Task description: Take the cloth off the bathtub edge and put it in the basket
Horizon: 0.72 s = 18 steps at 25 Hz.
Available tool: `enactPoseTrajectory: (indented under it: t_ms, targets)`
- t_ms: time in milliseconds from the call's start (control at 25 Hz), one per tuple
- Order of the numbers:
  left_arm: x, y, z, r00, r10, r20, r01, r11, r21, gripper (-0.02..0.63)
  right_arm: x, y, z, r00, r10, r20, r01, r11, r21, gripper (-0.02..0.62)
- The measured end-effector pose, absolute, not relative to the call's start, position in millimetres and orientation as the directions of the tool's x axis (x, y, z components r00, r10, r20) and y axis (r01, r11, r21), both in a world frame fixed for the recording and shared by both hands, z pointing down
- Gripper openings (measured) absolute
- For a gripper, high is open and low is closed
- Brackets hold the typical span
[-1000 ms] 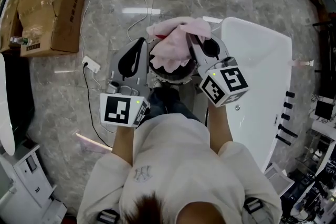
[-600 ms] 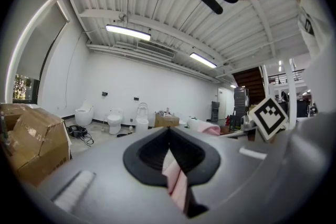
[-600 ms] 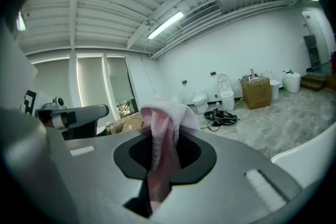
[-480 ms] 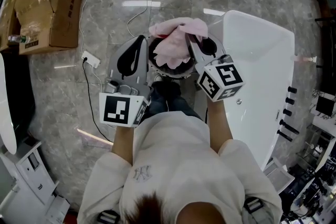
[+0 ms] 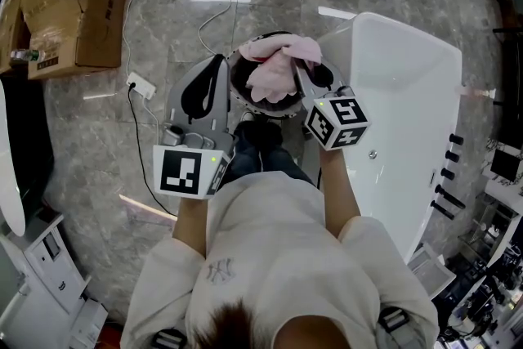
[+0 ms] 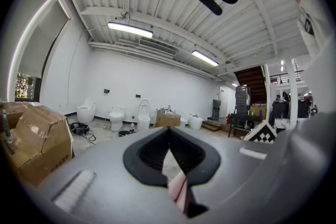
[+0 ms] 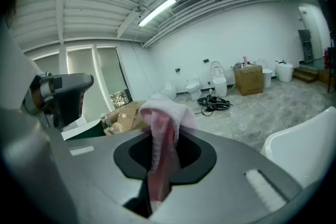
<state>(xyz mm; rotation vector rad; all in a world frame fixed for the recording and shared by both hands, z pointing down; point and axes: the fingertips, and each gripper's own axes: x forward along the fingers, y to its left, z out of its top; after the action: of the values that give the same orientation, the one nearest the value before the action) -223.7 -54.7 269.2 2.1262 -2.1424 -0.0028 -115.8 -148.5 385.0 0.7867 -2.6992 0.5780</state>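
The pink cloth point(image 5: 276, 68) hangs bunched over the round dark basket point(image 5: 237, 91) on the floor, just left of the white bathtub point(image 5: 404, 94). My right gripper point(image 5: 304, 69) is shut on the cloth. In the right gripper view the cloth point(image 7: 160, 136) drapes over the jaw tips and runs down between them, hiding where they meet. My left gripper point(image 5: 214, 65) is held level at the basket's left side with its jaws closed tip to tip and nothing held. Its body shows in the right gripper view as the left gripper point(image 7: 60, 93).
A cardboard box point(image 5: 69, 8) stands at the far left, and a power strip point(image 5: 140, 84) with a cable lies on the marble floor beside my left gripper. Dark taps point(image 5: 445, 176) line the bathtub's right rim. Toilets point(image 6: 115, 118) stand along the far wall.
My right gripper has sunk with the cloth, which now hangs lower over the basket's mouth. The left gripper has kept still.
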Motion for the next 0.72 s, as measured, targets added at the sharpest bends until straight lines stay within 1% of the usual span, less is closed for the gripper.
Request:
enactPoseTrajectory:
  t_ms: [720]
  targets:
    - [-231.3,-61.4,296.5,0.017,-0.989,0.150,-0.995,-0.001,0.104,0.012,-117.3,-148.6,465.1,-0.768,-0.418,0.484,-0.594,0.749,-0.295,0.041]
